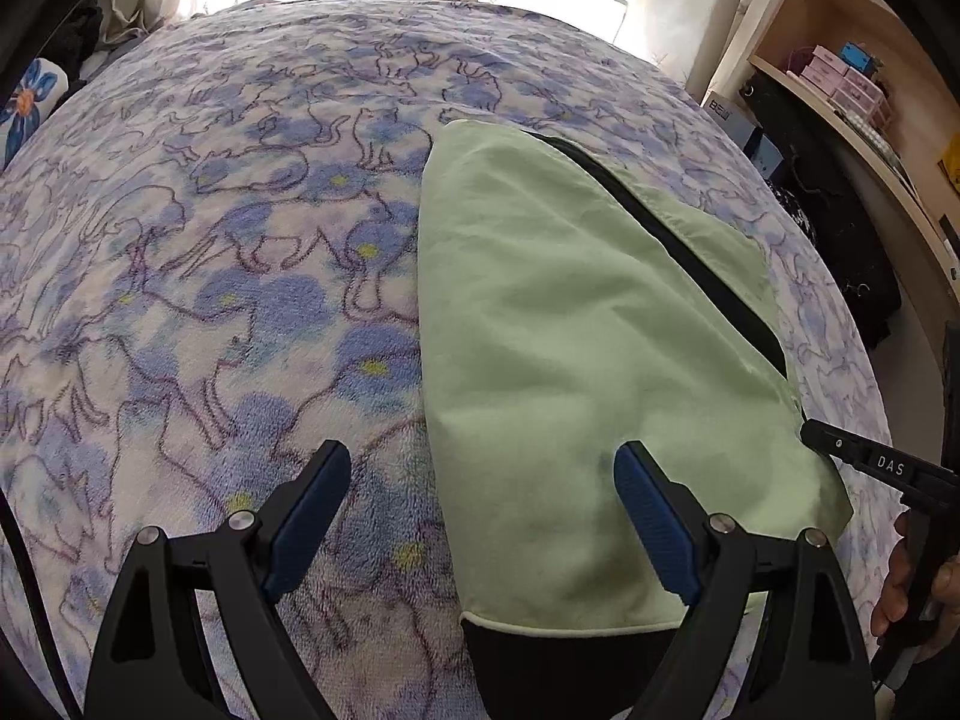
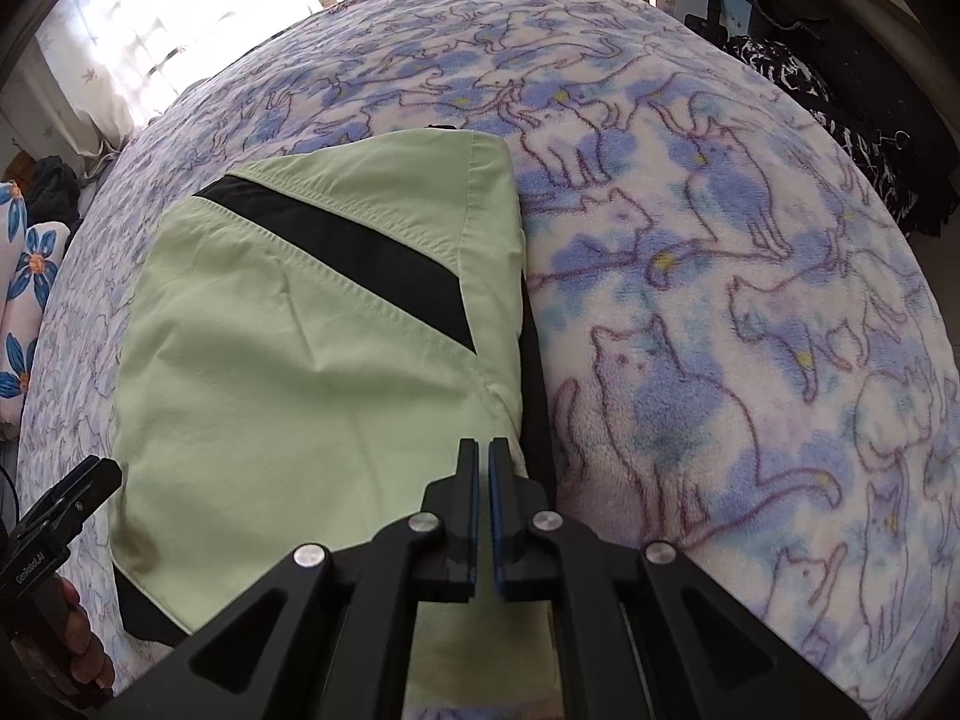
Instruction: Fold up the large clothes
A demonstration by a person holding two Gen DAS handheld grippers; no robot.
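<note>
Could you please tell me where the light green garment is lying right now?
The light green garment lies folded on the cat-print blanket, right of centre in the left wrist view and left of centre in the right wrist view.

Folded garment (image 2: 288, 360) on blanket (image 2: 750, 300)

Pale green garment (image 2: 288, 396) with black stripe, blue cat-print blanket (image 2: 750, 312)

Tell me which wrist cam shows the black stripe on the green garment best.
Right wrist view: the black stripe lies broad and unobstructed across the light green garment, both seams visible. In the left wrist view the same stripe shows only as a thin dark band along the garment's far edge, foreshortened.
</note>
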